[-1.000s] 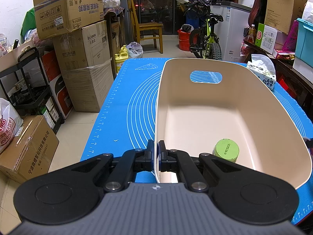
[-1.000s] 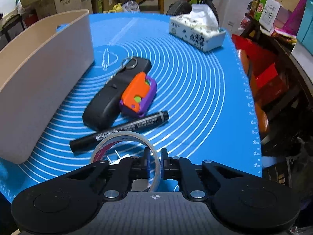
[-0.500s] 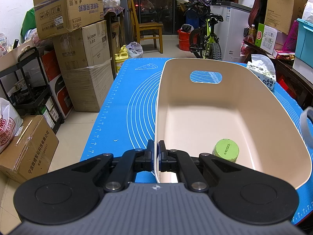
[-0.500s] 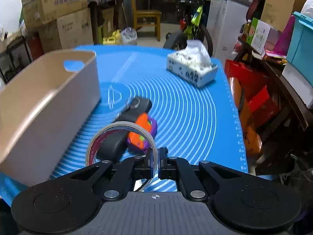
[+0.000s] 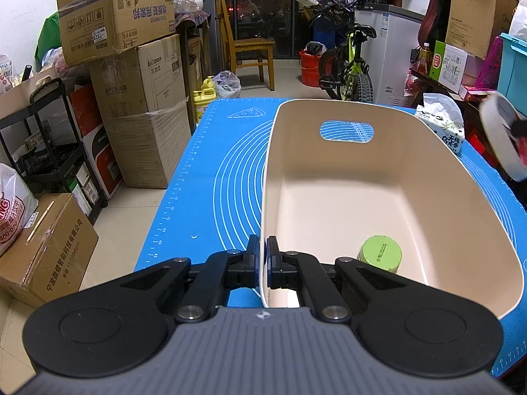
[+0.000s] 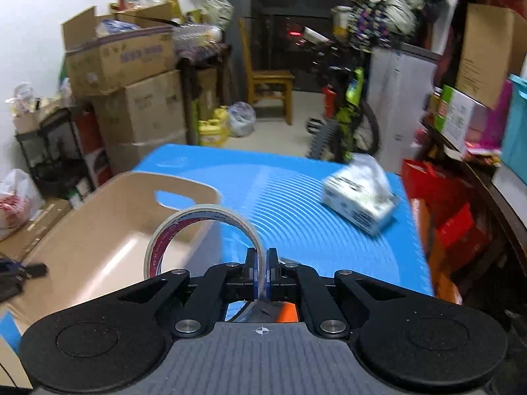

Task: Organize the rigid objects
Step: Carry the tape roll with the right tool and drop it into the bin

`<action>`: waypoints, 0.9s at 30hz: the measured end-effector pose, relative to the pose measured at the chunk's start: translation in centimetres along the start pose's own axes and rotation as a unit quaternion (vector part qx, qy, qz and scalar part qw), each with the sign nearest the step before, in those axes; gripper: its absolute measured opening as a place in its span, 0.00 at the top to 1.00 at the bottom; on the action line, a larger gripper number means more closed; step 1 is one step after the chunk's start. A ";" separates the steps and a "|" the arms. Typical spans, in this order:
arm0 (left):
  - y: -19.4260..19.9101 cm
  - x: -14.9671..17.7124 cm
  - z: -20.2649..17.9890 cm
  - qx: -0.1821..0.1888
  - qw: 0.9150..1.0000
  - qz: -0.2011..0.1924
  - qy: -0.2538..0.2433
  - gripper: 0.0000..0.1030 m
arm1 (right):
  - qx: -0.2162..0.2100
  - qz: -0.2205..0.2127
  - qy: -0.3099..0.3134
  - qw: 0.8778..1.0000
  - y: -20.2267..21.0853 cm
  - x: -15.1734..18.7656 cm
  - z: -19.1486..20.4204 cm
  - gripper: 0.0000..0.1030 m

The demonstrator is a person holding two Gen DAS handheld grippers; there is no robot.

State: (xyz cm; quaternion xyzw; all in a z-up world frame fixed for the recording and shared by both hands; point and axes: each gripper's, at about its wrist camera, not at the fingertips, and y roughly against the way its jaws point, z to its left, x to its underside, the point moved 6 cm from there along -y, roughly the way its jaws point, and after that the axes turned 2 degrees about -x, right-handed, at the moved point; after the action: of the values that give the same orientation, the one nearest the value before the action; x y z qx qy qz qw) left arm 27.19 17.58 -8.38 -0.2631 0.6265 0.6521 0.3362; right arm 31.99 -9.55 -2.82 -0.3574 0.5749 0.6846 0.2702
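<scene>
Left wrist view: the left gripper (image 5: pixel 263 263) is seen clamped on the near rim of the beige bin (image 5: pixel 487 197), one pad outside the wall and one inside, so the bin is held steady on the blue mat (image 5: pixel 210 177). One item has already been stowed: a green-lidded jar (image 5: pixel 380 252) stands on the bin floor near the front wall. The rest of the bin floor is bare. At the right edge of this view the tape roll (image 5: pixel 504 138) is caught, blurred, above the level of the bin's right rim and just outside it. A tissue box (image 5: pixel 441 125) sits on the mat beyond the bin.

Right wrist view: the right gripper (image 6: pixel 262 275) is closed tightly on the band of the tape roll (image 6: pixel 204 217), which is carried upright in the air, with the bin (image 6: pixel 98 247) below and to the left. The roll has not yet been brought over the bin's opening. Only a sliver of orange shows beneath the gripper; what else lies on the mat cannot be made out.

By this evidence the task is judged to be at an early stage: one object is binned, a second is in transit, and its release into the bin remains.
</scene>
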 end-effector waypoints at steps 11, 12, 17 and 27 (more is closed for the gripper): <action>0.2 -0.2 -0.1 0.000 1.000 -0.001 -0.002 0.95 | -0.071 0.018 0.054 0.996 -3.0 -0.8 9.3 0.85; 0.2 -0.2 -0.1 -0.002 1.000 -0.001 -0.005 0.95 | -0.072 0.023 0.059 0.995 -3.3 -0.5 9.9 0.85; 0.2 -0.4 -0.1 0.001 1.000 0.000 -0.002 0.95 | -0.079 0.053 0.068 0.993 -4.8 1.0 12.5 0.85; 0.1 -0.3 0.4 0.007 1.000 0.000 0.004 0.95 | -0.075 0.121 0.091 0.986 -7.2 4.2 14.2 0.83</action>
State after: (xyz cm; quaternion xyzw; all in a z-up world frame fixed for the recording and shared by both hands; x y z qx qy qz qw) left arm 27.34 18.00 -8.10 -0.2634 0.6321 0.6467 0.3359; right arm 32.56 5.54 -9.23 -0.3651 0.5834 0.7180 0.1039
